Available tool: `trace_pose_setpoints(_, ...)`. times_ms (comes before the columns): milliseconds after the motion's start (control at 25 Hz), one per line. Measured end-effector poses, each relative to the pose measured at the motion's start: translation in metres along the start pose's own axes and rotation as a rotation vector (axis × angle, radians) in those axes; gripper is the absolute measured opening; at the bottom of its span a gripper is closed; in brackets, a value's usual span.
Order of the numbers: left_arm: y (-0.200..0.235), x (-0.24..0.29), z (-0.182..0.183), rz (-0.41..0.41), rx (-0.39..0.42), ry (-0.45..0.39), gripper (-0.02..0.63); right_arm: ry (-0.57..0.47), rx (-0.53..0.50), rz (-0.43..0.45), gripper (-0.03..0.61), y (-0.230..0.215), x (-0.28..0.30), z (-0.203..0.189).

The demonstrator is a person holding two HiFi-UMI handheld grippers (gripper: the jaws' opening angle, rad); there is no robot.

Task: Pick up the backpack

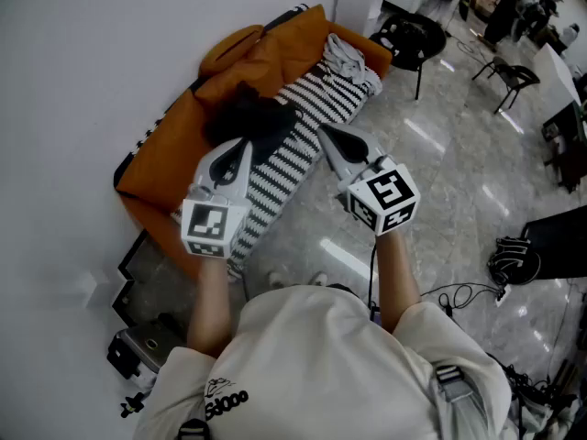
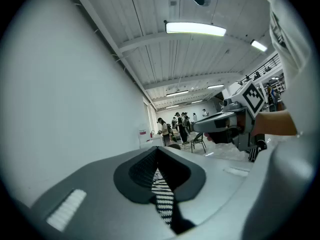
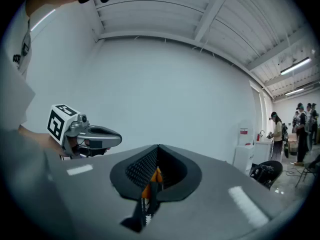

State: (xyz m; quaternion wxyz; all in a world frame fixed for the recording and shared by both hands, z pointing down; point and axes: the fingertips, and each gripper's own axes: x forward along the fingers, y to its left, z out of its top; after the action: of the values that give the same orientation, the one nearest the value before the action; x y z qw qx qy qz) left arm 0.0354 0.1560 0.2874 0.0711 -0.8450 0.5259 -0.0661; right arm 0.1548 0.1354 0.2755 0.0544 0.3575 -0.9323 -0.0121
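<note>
A black backpack [image 1: 246, 117] lies on an orange mattress [image 1: 165, 154] with a black-and-white striped cover [image 1: 293, 145], against the white wall. Both grippers are held level in the air above it, side by side. My left gripper [image 1: 243, 143] hovers over the backpack's near edge with its jaws shut and nothing between them; its closed tips [image 2: 159, 151] show in the left gripper view. My right gripper [image 1: 323, 131] hangs over the striped cover to the right, also shut and holding nothing [image 3: 158, 147]. Each gripper view shows the other gripper alongside.
A grey-and-white cloth [image 1: 347, 58] lies at the mattress's far end. Black chairs [image 1: 410, 37] [image 1: 509, 76] stand on the glossy floor beyond. Black cases [image 1: 147, 337] sit by the wall near my feet. Cables [image 1: 459, 293] and a black item [image 1: 514, 259] lie at the right.
</note>
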Motion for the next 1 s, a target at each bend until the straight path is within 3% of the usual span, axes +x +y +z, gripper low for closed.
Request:
trace_pose_setpoints(280, -0.011, 0.003, -0.006, 0.006, 0.004, 0.014, 0.011, -0.003, 0.002, -0.028, 0.002, -0.011, -0.008, -0.006)
trace_pose_setpoints(680, -0.027, 0.009, -0.010, 0.071, -0.034, 0.041, 0.011, -0.016, 0.001, 0.052, 0.002, -0.026, -0.032, -0.013)
trace_pose_setpoints(1000, -0.045, 0.013, -0.024, 0.095, -0.061, 0.083, 0.011, -0.021, 0.011, 0.054, 0.002, -0.045, -0.040, -0.027)
